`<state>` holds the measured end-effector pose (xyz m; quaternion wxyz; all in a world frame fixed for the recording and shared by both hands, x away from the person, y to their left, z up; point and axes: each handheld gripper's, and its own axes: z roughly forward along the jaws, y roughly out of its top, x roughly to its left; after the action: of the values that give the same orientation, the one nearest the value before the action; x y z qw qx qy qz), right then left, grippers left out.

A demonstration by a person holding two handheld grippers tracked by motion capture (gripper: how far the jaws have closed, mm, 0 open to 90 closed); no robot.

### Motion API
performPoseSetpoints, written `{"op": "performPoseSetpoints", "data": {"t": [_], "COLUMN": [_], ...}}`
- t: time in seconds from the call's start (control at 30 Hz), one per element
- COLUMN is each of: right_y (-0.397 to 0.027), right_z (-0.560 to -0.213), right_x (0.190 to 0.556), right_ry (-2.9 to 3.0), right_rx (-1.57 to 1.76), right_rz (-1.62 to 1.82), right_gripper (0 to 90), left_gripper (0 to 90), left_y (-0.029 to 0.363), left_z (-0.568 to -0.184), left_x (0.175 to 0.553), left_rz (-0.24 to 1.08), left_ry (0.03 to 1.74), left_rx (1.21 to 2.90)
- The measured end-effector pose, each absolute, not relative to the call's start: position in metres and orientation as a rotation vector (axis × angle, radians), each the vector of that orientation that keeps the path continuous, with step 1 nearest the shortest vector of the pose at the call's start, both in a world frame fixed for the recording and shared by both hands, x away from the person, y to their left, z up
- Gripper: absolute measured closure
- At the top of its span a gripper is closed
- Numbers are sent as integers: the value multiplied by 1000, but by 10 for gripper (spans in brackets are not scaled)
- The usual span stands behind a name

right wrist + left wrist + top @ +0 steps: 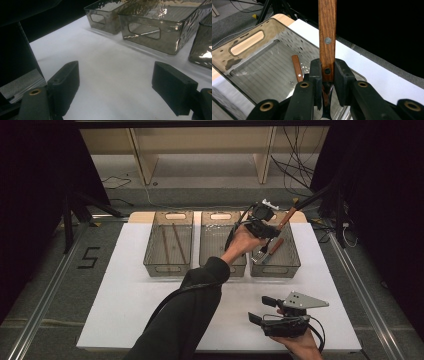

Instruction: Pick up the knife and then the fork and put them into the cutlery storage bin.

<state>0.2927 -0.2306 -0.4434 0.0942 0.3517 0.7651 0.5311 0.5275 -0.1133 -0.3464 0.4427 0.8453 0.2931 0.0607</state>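
My left gripper (266, 228) hangs over the right-hand clear bin (295, 251), shut on a wooden-handled utensil (286, 216). In the left gripper view the brown handle (327, 30) with its rivets rises upright out of the left gripper (327, 72), and its metal part drops behind the jaws. Another wooden-handled utensil (272, 248) lies on the floor of that bin (247, 43), seen as a brown handle (297, 67). My right gripper (261, 309) rests near the table's front edge, open and holding nothing (116, 87).
Three clear bins stand in a row at the back of the white table (125, 295). The left bin (150, 251) holds two thin brown sticks (172, 242); the middle bin (220, 265) is partly hidden by the forearm. A tripod and cables stand beyond the table.
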Motion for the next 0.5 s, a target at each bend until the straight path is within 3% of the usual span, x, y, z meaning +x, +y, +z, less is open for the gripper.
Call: {"op": "performPoseSetpoints", "data": {"t": [0.5], "right_y": [-230], "right_z": [-443], "right_x": [293], "right_ry": [2273], "right_rx": [1044], "right_rz": [1580], "right_gripper": [230], "left_gripper": [768], "left_y": [-119], "left_z": [-359], "left_x": [537], "left_rz": [133], "left_ry": [761], "left_rx": [2056]}}
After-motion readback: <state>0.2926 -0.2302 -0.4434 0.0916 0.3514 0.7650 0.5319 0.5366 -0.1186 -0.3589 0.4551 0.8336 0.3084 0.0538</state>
